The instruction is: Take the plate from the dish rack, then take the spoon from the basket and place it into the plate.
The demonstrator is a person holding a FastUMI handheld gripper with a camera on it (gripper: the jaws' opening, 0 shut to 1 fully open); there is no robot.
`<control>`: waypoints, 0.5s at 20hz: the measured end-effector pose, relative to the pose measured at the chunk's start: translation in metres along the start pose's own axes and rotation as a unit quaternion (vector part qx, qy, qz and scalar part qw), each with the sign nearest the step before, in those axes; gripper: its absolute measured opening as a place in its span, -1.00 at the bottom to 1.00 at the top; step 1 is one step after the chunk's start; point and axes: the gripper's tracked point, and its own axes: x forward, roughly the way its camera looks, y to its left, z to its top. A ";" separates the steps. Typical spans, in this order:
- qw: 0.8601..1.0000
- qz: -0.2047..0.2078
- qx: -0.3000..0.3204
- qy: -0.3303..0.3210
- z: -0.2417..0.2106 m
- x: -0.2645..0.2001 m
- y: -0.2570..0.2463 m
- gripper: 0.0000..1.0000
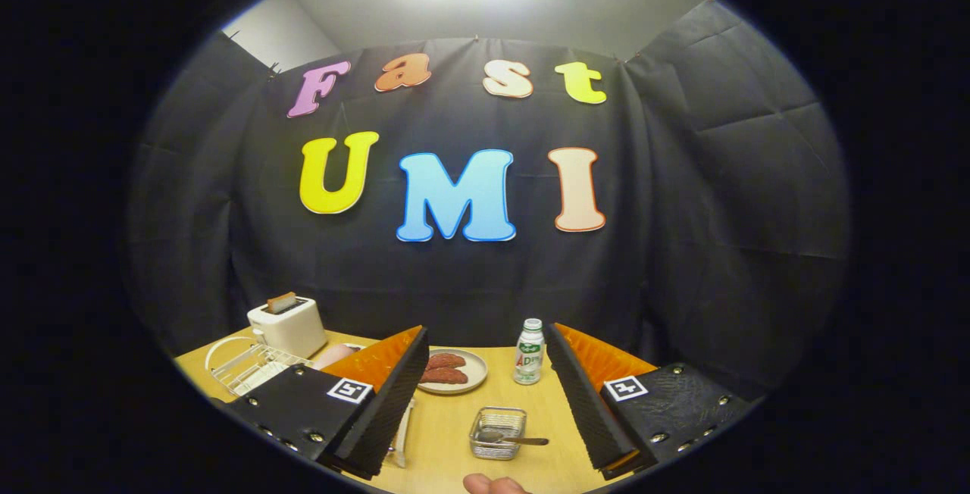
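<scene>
Item: my gripper (485,395). Fingers spread wide, nothing between them, raised above the wooden table (447,460).

Landmark: the wire basket (498,433), lying between my fingers.
- Spoon (509,439): inside the basket, handle poking over its rim toward the right finger. Not yet taken.
- Small bottle (529,352): upright beyond the basket, near the right finger.
- Round dish (453,370): beyond the basket, beside the left finger, with two reddish pieces of food on it.
- Dish rack (246,367): well apart from the basket, past the left finger. White wire.
- Toaster (287,326): behind the rack, a slice standing in its slot.
- A fingertip (492,485): on the near side of the basket, cut off.

Progress, by my reckoning: nothing done. Both the plate and the spoon steps remain.

Obscured: the left finger covers the rack's near end. A pale shape (333,355) shows just past the rack, and a thin white edge (402,433) beside the finger; I cannot tell whether either is the plate.
</scene>
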 end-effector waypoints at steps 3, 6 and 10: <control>0.999 0.009 -0.022 0.021 -0.001 0.006 0.036 0.91; 0.999 0.017 -0.018 0.047 -0.003 0.012 0.070 0.91; 0.994 0.027 -0.005 0.107 -0.025 0.028 0.116 0.90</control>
